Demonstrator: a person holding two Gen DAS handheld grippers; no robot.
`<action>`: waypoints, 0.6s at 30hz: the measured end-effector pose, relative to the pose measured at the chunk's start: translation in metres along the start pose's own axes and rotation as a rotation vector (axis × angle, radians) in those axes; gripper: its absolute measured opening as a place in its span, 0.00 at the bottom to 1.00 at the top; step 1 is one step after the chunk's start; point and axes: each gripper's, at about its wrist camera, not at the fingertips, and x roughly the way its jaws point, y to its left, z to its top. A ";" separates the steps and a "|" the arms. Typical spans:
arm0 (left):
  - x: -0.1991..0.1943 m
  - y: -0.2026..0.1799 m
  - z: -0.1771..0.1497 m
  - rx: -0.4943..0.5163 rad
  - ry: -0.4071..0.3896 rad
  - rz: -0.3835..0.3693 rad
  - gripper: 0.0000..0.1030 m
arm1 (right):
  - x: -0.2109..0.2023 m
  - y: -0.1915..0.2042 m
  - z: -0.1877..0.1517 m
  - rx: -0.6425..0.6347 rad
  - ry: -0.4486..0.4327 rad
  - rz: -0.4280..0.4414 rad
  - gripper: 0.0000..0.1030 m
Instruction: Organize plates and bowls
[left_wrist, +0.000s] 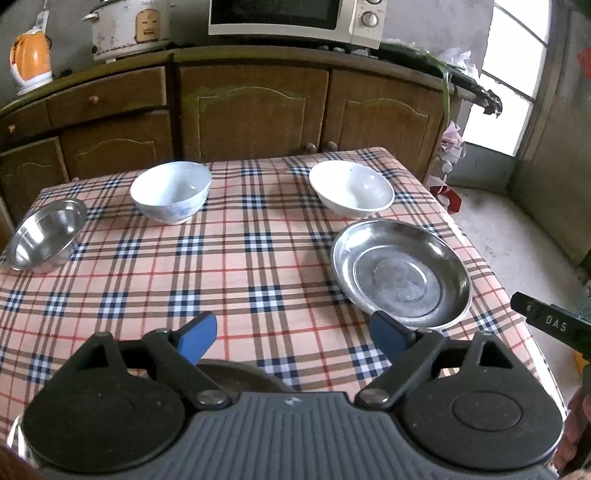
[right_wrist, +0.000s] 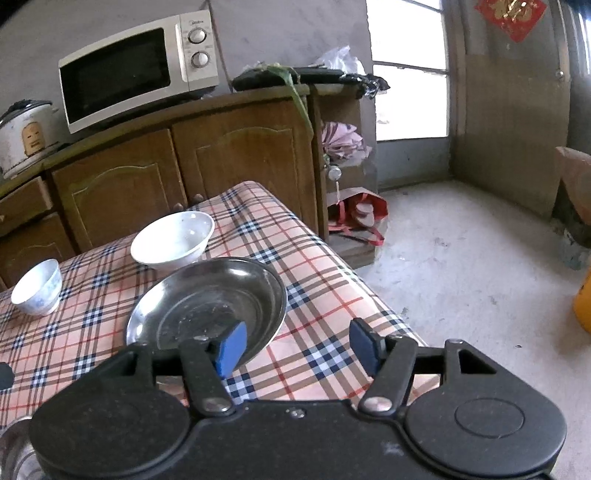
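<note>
The checked pink, navy and tan tablecloth (left_wrist: 229, 266) lies under both open jaw pairs. Left gripper (left_wrist: 291, 338): jaws wide apart, nothing between them. The round stainless-steel plate (left_wrist: 402, 273) sits just beyond its right-hand finger; the wide white ceramic bowl (left_wrist: 352, 194) stands farther ahead on that side. The deep white bowl with blue pattern (left_wrist: 171, 192) is ahead-left (the small steel bowl (left_wrist: 46, 234) is far left). Right gripper (right_wrist: 297, 349): jaws apart, empty, the left-hand finger overlapping the plate's near rim.
</note>
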 end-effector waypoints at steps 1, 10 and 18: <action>0.003 -0.002 0.001 0.004 0.001 0.003 0.92 | 0.003 0.000 0.002 -0.006 0.003 0.001 0.73; 0.039 -0.016 0.014 0.020 0.029 0.031 0.94 | 0.042 -0.008 0.019 0.021 0.043 0.001 0.74; 0.080 -0.029 0.020 0.045 0.067 0.065 0.94 | 0.077 -0.020 0.028 0.058 0.082 0.010 0.74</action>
